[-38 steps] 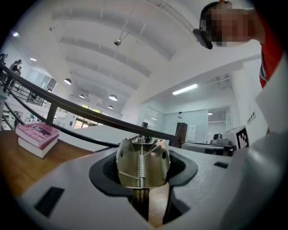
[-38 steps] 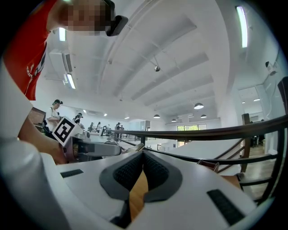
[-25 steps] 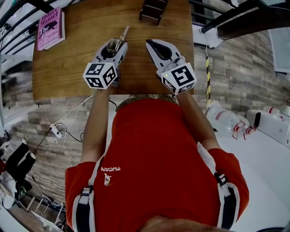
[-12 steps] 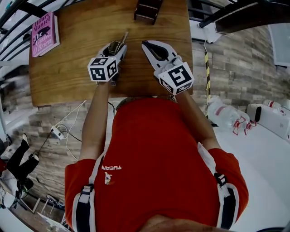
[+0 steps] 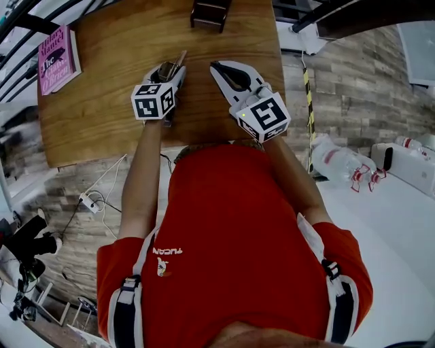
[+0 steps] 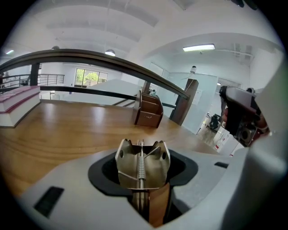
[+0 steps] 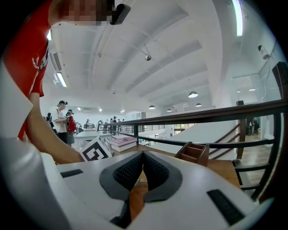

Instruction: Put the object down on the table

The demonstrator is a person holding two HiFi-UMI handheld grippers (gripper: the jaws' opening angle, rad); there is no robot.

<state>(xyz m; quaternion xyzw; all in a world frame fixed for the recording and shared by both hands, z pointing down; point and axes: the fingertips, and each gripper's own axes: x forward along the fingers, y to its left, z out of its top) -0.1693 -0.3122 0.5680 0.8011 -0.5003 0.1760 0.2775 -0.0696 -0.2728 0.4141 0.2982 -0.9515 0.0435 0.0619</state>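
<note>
Metal spring clip (image 6: 142, 167) is wedged right between the jaws of the left gripper (image 5: 172, 68), so it's not on the table (image 5: 102, 115) yet. From the left gripper view you can see its two winged plates and the coil spring running down the middle. The black pads sit against either side, so the jaws are partway apart and clamped on the clip. The narrow end drops down into the gap between the jaws, toward the camera. In the head view a thin bit of the clip pokes out past the front of the gripper, pointing toward the far end of the table. Can't honestly tell whether that tip touches the wood or just hangs over it.

Right gripper (image 5: 217, 66) is just beside the left one, over the same wooden top. Its ribbed pads are pressed together with nothing in them.

Other stuff: a small brown wooden box (image 5: 209, 13) at the far edge, more or less ahead of both grippers, and a pink book (image 5: 54, 61) off in the far left corner, well apart from the clip.
</note>
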